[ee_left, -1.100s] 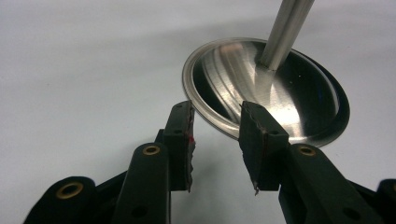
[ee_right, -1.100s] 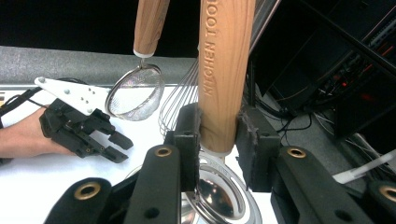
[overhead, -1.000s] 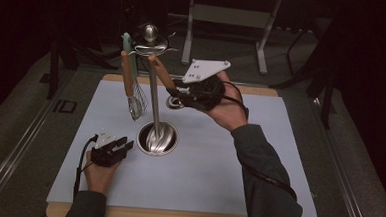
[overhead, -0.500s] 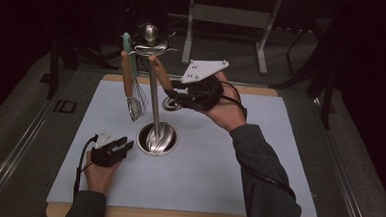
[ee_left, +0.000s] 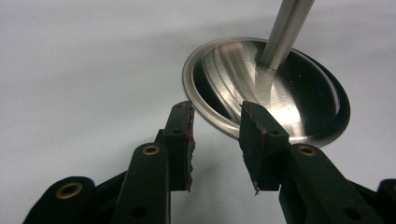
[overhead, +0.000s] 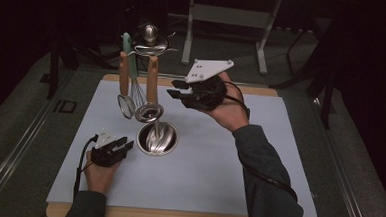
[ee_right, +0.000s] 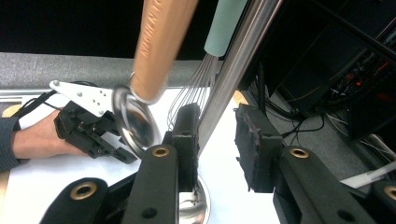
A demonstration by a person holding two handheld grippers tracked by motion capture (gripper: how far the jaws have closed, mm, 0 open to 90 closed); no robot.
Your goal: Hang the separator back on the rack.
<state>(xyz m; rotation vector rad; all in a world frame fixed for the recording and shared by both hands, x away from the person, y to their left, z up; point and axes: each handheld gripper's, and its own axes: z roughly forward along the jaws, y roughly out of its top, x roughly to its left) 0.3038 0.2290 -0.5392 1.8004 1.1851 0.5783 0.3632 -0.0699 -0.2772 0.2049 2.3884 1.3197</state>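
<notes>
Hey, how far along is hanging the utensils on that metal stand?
Done: a whisk, a wooden-handled ladle and a second wooden-handled utensil hang from the top of the stand.
In hand: nothing. The right tongs are open and empty beside the ladle; the left tongs are open at the stand's base.
Left: probably only drawing the right tongs away.

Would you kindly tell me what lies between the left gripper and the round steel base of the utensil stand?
Nothing: in the high view a short bare strip of white mat separates the left gripper from the round steel base.
</notes>
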